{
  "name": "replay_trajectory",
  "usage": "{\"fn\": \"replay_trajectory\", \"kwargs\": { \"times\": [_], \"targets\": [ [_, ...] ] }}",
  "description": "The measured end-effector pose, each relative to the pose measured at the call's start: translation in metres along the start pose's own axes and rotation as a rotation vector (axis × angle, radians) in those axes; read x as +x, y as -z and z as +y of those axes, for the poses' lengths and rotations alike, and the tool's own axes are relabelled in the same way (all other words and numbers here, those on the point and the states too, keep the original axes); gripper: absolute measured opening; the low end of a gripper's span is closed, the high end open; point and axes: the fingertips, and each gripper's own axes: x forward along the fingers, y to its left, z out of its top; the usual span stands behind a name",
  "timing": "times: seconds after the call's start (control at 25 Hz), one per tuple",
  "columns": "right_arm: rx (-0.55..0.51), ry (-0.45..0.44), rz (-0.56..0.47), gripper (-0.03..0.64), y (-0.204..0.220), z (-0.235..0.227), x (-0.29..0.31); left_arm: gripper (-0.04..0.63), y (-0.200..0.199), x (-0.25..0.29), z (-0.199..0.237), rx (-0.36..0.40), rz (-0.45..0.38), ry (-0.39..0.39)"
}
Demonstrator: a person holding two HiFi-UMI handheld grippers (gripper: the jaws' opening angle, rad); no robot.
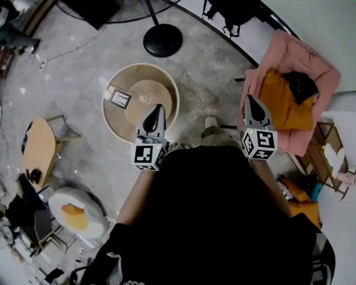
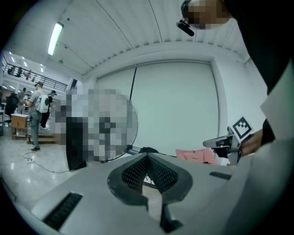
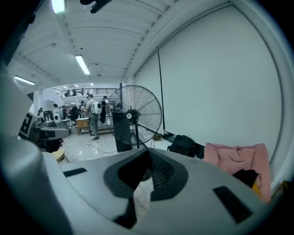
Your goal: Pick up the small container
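Grey left gripper [image 1: 157, 110] pinched tight, empty. Grey right gripper [image 1: 250, 101] same, empty. Small pale container [image 1: 146, 98] sat near middle of round wooden table [image 1: 110, 121], untouched. Reach not begun, I'd say. Next: open jaws, go down to it.

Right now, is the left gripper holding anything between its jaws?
No, in the left gripper view the left gripper has its jaws closed tip to tip with nothing gripped between them.

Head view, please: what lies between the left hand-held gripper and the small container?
Only bare tabletop separates left hand-held gripper from small container, in the head view.
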Motion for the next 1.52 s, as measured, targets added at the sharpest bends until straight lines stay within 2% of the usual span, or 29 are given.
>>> {"fn": "replay_trajectory", "kwargs": {
  "times": [0.16, 0.52, 0.8, 1.0, 1.16, 1.32, 1.52],
  "targets": [
    [-0.034, -0.115, 0.004, 0.021, -0.011, -0.002, 0.028, 0.021, 0.005, 0.003, 0.013, 0.008, 0.009, -0.12],
    [-0.115, -0.31, 0.04, 0.021, 0.004, 0.001, 0.065, 0.021, 0.032, -0.003, 0.047, -0.013, 0.122, -0.39],
    [-0.128, -0.419, 0.066, 0.021, 0.02, -0.018, 0.105, 0.021, 0.058, 0.004, 0.027, -0.054, 0.199, -0.435],
    [-0.117, -0.486, 0.102, 0.021, 0.045, -0.007, 0.126, 0.023, 0.1, -0.008, 0.033, -0.088, 0.237, -0.507],
    [-0.175, -0.566, 0.135, 0.021, 0.056, 0.043, 0.141, 0.023, 0.143, -0.014, 0.067, -0.164, 0.244, -0.569],
    [-0.254, -0.658, 0.142, 0.021, 0.054, 0.103, 0.161, 0.023, 0.175, -0.007, 0.11, -0.221, 0.201, -0.609],
    [-0.27, -0.67, 0.168, 0.021, 0.087, 0.148, 0.185, 0.025, 0.238, 0.003, 0.159, -0.278, 0.199, -0.593]
  ]
}}
